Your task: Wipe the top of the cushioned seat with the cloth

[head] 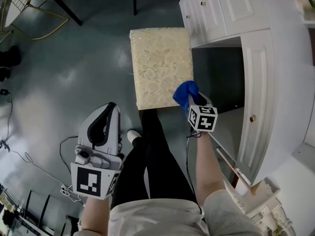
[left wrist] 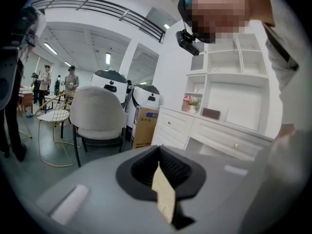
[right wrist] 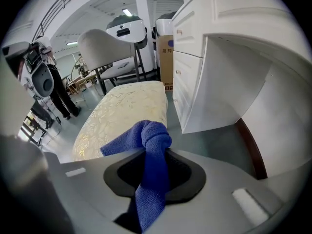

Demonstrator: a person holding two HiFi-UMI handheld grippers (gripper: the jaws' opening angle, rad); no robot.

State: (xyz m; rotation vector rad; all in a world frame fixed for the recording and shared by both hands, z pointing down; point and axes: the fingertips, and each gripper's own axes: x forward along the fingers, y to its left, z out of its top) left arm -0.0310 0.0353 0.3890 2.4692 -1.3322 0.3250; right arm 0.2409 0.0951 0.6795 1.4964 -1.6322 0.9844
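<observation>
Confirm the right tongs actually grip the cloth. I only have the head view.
Observer: Yes. Right gripper view shows the right tongs shut on the blue cloth, a twisted strand pinched between them.
Operator: And the left tongs?
Observer: Shut, with only a small tan strip at their seam.
Operator: Anything beyond the seat?
Observer: A cardboard box beside the white cabinet.

No text was legible. The cardboard box (left wrist: 145, 126) carried a blue label, too small and blurred to be read.
</observation>
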